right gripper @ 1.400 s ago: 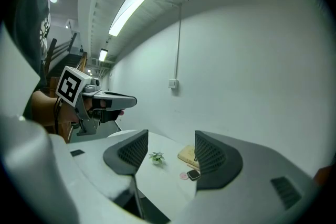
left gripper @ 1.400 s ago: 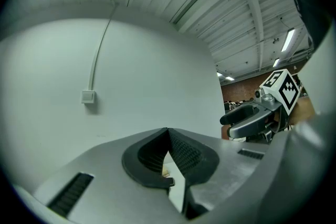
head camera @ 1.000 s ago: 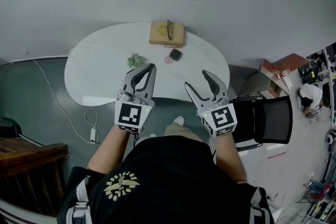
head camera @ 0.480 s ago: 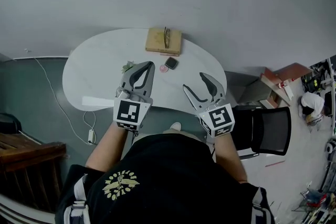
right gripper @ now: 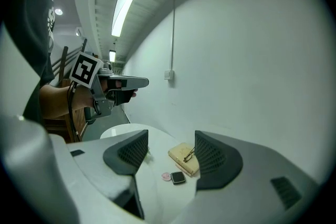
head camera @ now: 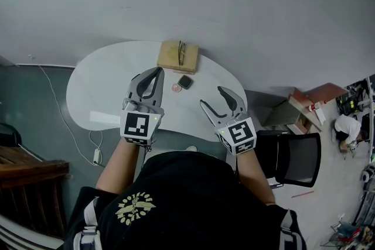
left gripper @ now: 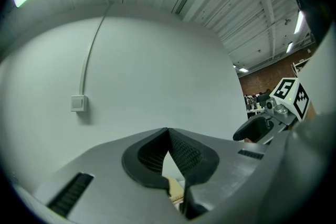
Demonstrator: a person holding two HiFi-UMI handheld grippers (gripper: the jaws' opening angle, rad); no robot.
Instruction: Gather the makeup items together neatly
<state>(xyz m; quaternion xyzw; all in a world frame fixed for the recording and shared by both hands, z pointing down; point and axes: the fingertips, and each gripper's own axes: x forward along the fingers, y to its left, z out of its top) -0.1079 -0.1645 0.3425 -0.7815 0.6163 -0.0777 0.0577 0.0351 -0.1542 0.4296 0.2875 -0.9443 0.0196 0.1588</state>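
On the white table (head camera: 99,88) lie a black square compact (head camera: 185,82) and, just left of it, a small pink round item (head camera: 175,88). My left gripper (head camera: 154,72) hovers over the table left of them, its jaws shut tip to tip with nothing between. My right gripper (head camera: 213,97) is open and empty over the table's near right edge. In the right gripper view the compact (right gripper: 178,177) and pink item (right gripper: 166,177) show between the open jaws, well ahead, and the left gripper (right gripper: 125,83) is held up at the left.
A tan book (head camera: 177,56) with glasses on it lies at the table's far edge by the wall. A black chair (head camera: 296,158) stands to the right, a cable and plug (head camera: 96,155) lie on the floor at the left, and wooden furniture (head camera: 29,170) sits at the far left.
Both grippers have moved forward and left over the table. The small green plant seen earlier is now hidden behind the left gripper. Neither gripper's jaws have changed.
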